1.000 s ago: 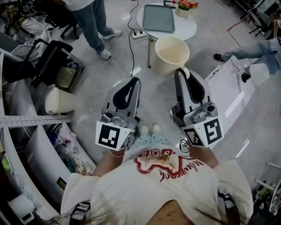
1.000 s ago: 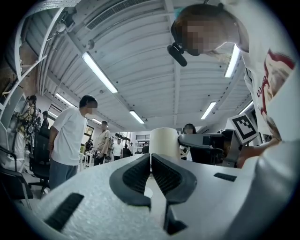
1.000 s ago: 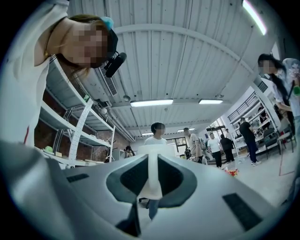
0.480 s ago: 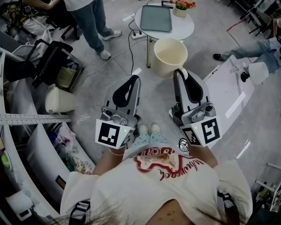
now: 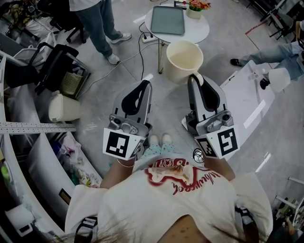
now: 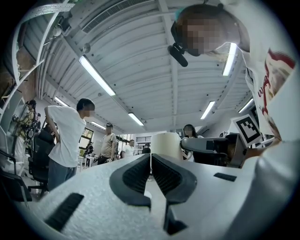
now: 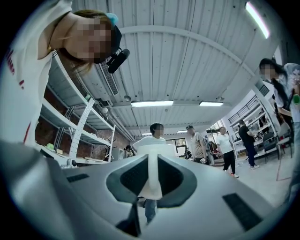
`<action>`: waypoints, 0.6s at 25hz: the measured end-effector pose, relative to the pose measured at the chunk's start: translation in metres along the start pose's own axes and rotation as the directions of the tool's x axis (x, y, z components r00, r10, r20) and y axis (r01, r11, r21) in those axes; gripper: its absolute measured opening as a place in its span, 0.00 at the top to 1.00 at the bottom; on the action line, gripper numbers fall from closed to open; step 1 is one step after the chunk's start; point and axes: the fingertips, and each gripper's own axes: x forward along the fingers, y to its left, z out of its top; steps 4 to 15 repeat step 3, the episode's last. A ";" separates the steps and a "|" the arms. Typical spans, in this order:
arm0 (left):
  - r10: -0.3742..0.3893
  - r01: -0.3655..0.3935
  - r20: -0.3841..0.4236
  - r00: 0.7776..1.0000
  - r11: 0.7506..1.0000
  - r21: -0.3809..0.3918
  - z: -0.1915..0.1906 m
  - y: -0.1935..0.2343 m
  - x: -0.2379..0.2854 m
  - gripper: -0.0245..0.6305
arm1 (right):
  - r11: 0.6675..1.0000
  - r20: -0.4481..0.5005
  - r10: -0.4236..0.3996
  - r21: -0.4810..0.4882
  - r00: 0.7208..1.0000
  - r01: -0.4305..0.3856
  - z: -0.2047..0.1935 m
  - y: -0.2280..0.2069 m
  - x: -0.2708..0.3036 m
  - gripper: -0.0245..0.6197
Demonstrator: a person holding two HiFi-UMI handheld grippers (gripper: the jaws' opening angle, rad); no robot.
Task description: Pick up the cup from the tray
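Note:
A large cream cup (image 5: 184, 59) hangs in the air above the floor, with my right gripper (image 5: 199, 79) shut on its rim. In the right gripper view the cup's pale wall (image 7: 151, 180) fills the gap between the jaws (image 7: 151, 165). The grey tray (image 5: 171, 20) lies empty on a round white table (image 5: 203, 29) beyond the cup. My left gripper (image 5: 145, 86) is held level beside the right one, its jaws shut with nothing in them. The left gripper view shows its closed jaws (image 6: 150, 161), with the cup (image 6: 165, 145) and the right gripper's arm (image 6: 211, 145) behind them.
A flower pot (image 5: 198, 8) stands on the round table. A person in jeans (image 5: 97, 23) stands at the upper left, near a black cart (image 5: 57, 66) and a cream bin (image 5: 64, 108). Shelving (image 5: 28, 128) runs along the left, and a white table (image 5: 247, 99) is at the right.
Both grippers and the held cup have drifted very slightly. The grip has not changed.

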 end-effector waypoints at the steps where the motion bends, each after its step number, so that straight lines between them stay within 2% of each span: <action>1: 0.000 0.000 0.000 1.000 1.000 0.001 0.000 -0.002 0.001 0.93 | 1.000 0.001 0.001 -0.001 1.000 -0.001 0.001 -0.001 -0.001 0.88; 15: -0.001 0.001 0.001 1.000 1.000 0.002 0.000 -0.005 0.003 0.93 | 1.000 0.004 0.002 -0.001 1.000 -0.002 0.002 -0.004 -0.002 0.88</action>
